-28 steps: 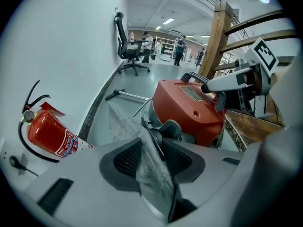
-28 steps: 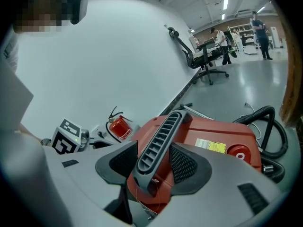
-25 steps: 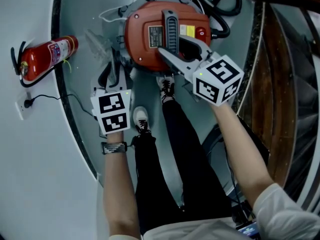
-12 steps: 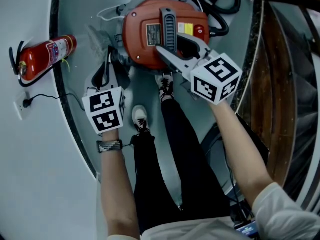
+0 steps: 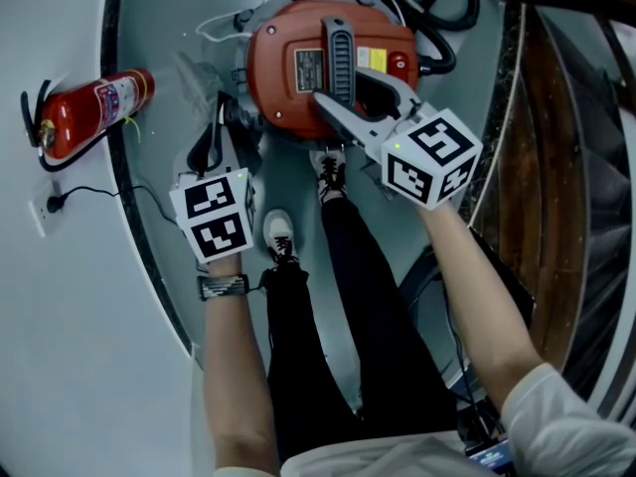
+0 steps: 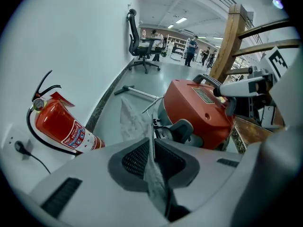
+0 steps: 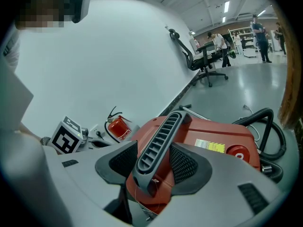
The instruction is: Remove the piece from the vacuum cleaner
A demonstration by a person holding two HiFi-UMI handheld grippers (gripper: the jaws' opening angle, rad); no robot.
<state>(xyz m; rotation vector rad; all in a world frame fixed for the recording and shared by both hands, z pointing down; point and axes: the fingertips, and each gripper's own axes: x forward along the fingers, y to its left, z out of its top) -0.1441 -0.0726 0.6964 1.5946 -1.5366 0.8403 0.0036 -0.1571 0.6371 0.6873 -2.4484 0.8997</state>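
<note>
Head view, one vacuum cleaner (image 5: 280, 99), one extinguisher (image 5: 94, 113)

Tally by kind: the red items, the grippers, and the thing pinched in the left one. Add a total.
1 vacuum cleaner
1 fire extinguisher
2 grippers: left gripper, right gripper
1 translucent sheet
Total: 5

Glossy red plastic vacuum cleaner (image 5: 288, 97), matt ribbed black handle (image 5: 338, 53), crinkled translucent film (image 6: 129, 120), glossy metal fire extinguisher (image 5: 94, 112), smooth floor (image 5: 169, 28).
</note>
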